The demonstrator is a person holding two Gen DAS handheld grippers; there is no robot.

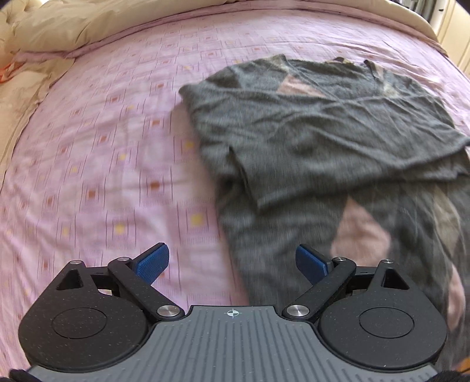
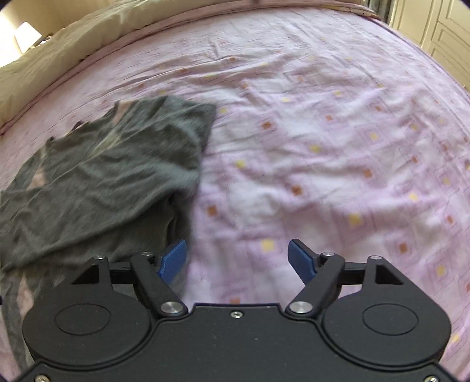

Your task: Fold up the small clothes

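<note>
A grey knit garment (image 1: pixel 323 141) with pale pink diamond patches lies on the pink patterned bedsheet (image 1: pixel 102 147), its upper part folded over the lower part. My left gripper (image 1: pixel 232 263) is open above the garment's near left edge, its right pad over the grey knit and its left pad over bare sheet. In the right wrist view the same garment (image 2: pixel 102 182) fills the left side. My right gripper (image 2: pixel 237 258) is open beside the garment's right edge, the left pad close to the cloth, with nothing between the pads.
A beige duvet (image 1: pixel 73 26) is bunched along the far and left sides of the bed. Cream cupboard doors (image 2: pixel 440 32) stand beyond the bed at the far right. Wrinkled bare bedsheet (image 2: pixel 323 161) spreads to the right of the garment.
</note>
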